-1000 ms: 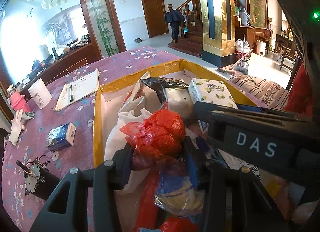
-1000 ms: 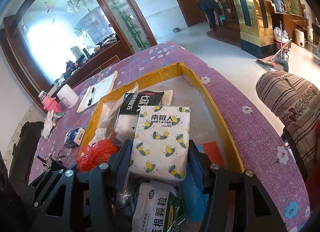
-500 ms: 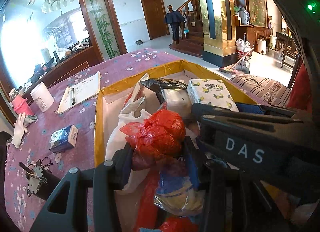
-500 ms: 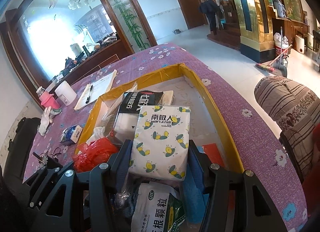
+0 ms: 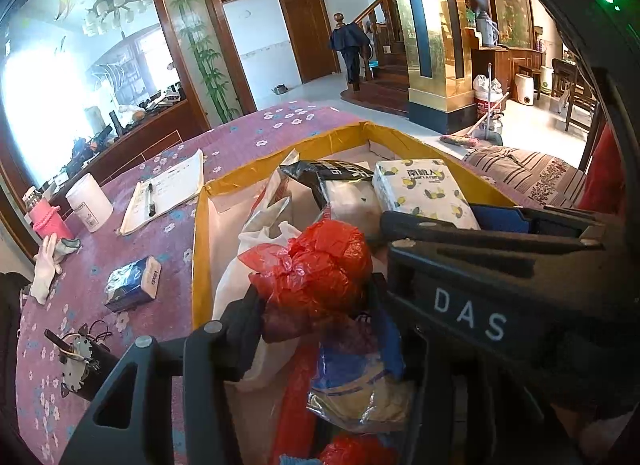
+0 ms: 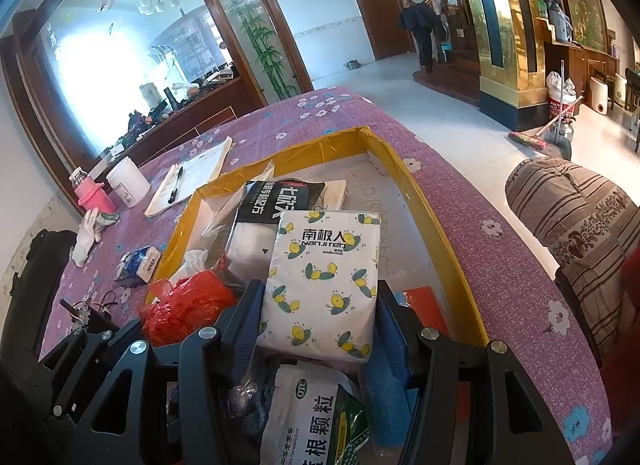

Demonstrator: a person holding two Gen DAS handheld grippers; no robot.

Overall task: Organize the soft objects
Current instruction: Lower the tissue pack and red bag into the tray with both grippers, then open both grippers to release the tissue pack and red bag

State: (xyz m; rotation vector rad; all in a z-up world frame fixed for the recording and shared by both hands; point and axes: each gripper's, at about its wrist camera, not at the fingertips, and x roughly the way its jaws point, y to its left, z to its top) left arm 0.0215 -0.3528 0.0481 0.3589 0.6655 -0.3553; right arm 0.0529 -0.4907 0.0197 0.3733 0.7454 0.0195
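Fingers on your left gripper [image 5: 312, 305] are pinched on the crumpled red plastic bag [image 5: 316, 265], held over the near end of the yellow-edged box [image 5: 200, 225]. Your right gripper [image 6: 318, 315] has its fingers clamped either side of the lemon-print tissue pack [image 6: 324, 277], which sticks out toward 12 o'clock above the box clutter. Compared with a second ago, pretty much nothing's shifted, both grips look the same. On the table [image 6: 500, 249], a small blue pack [image 5: 134, 283] sits at 9 o'clock of the box.

Red bag [image 5: 316, 265]; white lemon-print pack [image 6: 324, 285]; yellow-rimmed box [image 6: 440, 233]; purple floral cloth [image 6: 520, 285].
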